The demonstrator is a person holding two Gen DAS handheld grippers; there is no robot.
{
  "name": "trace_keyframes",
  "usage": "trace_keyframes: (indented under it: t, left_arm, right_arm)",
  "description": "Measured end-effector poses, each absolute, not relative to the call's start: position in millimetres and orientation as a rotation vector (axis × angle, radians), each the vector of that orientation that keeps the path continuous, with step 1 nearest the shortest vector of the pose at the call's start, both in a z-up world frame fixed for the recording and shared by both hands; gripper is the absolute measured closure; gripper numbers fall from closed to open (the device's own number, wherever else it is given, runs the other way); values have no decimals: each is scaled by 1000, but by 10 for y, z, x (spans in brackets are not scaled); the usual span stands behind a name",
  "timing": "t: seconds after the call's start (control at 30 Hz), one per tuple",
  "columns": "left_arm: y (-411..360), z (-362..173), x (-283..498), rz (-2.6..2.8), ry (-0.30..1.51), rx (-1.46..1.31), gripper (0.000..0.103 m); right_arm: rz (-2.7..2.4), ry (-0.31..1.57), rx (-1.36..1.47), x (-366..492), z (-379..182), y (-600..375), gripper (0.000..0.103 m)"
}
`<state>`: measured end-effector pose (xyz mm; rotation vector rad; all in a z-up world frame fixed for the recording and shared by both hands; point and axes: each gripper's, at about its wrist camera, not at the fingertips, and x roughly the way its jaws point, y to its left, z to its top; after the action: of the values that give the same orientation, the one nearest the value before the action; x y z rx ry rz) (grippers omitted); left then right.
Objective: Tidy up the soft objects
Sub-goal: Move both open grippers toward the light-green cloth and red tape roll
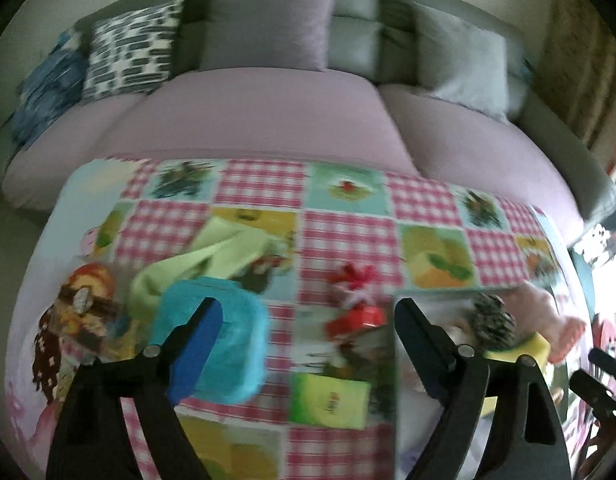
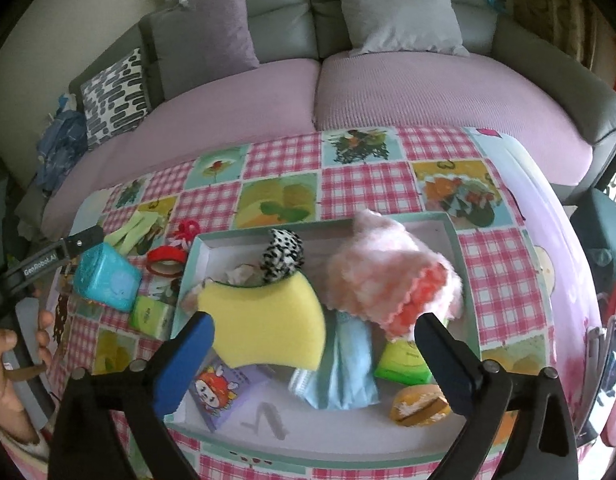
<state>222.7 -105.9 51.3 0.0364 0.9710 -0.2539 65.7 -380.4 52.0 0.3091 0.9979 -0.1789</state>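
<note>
A shallow teal-rimmed box point(image 2: 459, 248) on the table holds soft things: a yellow sponge point(image 2: 268, 320), a fluffy pink cloth point(image 2: 383, 272), a black-and-white plush point(image 2: 282, 258), a light blue cloth point(image 2: 347, 364) and a green pack point(image 2: 403, 364). My right gripper point(image 2: 313, 334) hangs open over the box, empty. My left gripper point(image 1: 308, 320) is open above the table left of the box, its left finger over a blue tissue pack point(image 1: 224, 344), which also shows in the right wrist view point(image 2: 106, 280). A green cloth point(image 1: 212, 256) lies behind it.
A red tape roll point(image 2: 166, 258), a red-white hair tie point(image 1: 353, 280) and a small green pack point(image 1: 327, 400) lie between the tissue pack and the box. A cake-shaped toy point(image 2: 419, 406) lies in the box. A purple sofa point(image 2: 387, 92) with cushions stands behind the table.
</note>
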Motion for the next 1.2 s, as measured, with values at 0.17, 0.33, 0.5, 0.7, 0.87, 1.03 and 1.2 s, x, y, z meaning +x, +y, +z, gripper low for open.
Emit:
trace_keyframes:
  t: [0.17,0.33,0.5,0.7,0.87,1.03,1.2]
  left_arm:
    - [-666,523,2313,-172,952,-7,8]
    - [-197,539,2376,-84,928,-72,8]
    - [111,560,2404,-30,905,-112,8]
    - [379,572,2418,4,887,-166,8]
    - [449,505,2481,19,920,-164,8]
    - [467,472,2528,6,941,-155,8]
    - [471,423,2572,-18,963,-171,8]
  right_arm:
    - [-171,985,307,767,578,-3705,0]
    - [-153,984,290,911,602,-3547,0]
    - [-117,1004,273,1087,579,-3360,0]
    - [-60,1019,237,1330,569,-3064,0]
    - [-6,1033,222,1539,548,-2813,0]
    - [30,1054,226,1761,470,-2642,0]
    - [43,1099,233,1978,350,-2518,0]
